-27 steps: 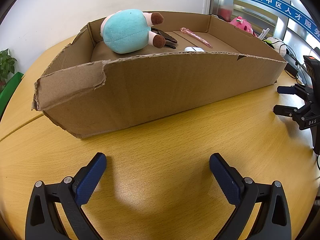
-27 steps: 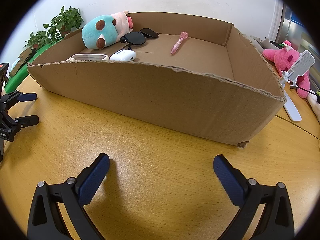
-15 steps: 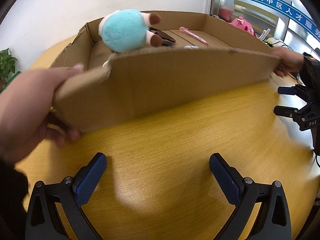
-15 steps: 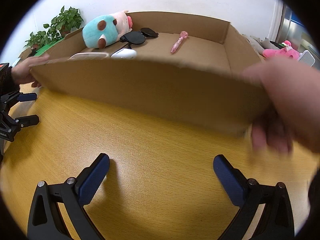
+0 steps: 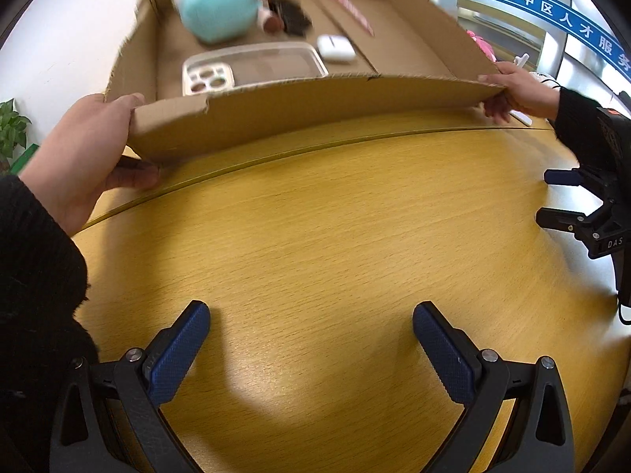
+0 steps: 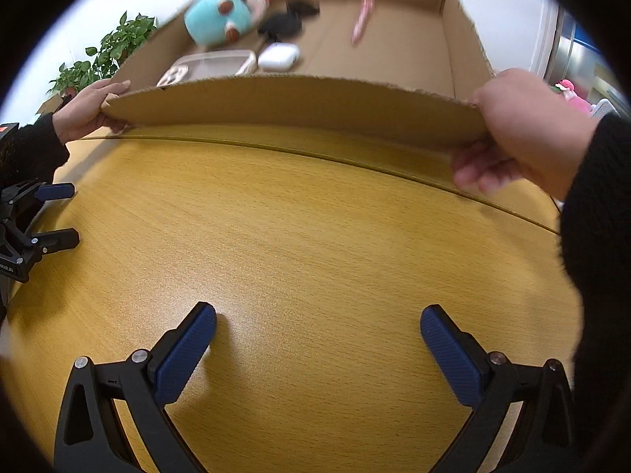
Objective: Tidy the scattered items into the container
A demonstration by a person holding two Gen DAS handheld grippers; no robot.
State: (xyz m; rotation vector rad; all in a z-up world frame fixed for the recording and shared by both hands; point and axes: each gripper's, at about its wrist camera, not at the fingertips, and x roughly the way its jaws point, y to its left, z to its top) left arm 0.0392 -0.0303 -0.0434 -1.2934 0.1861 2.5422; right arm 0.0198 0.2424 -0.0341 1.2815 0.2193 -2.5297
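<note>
Cardboard box (image 5: 299,114), tilted, holds plush toy (image 5: 217,4), phone case (image 5: 252,67), earbuds case (image 5: 335,47), pen (image 6: 363,19); both claws gape empty.

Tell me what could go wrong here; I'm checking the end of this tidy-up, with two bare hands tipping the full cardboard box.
The tilted cardboard box could let the plush toy and earbud case slide out. Its torn front wall, pinched by the hands, might buckle.

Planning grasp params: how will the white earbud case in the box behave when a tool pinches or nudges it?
The white earbud case looks glossy and rounded, so it may slip out of a pinch unless squeezed across its flatter sides. It seems small and probably light, so a nudge would likely slide it over the cardboard box floor rather than tip it. It looks rigid, not squashy.
</note>
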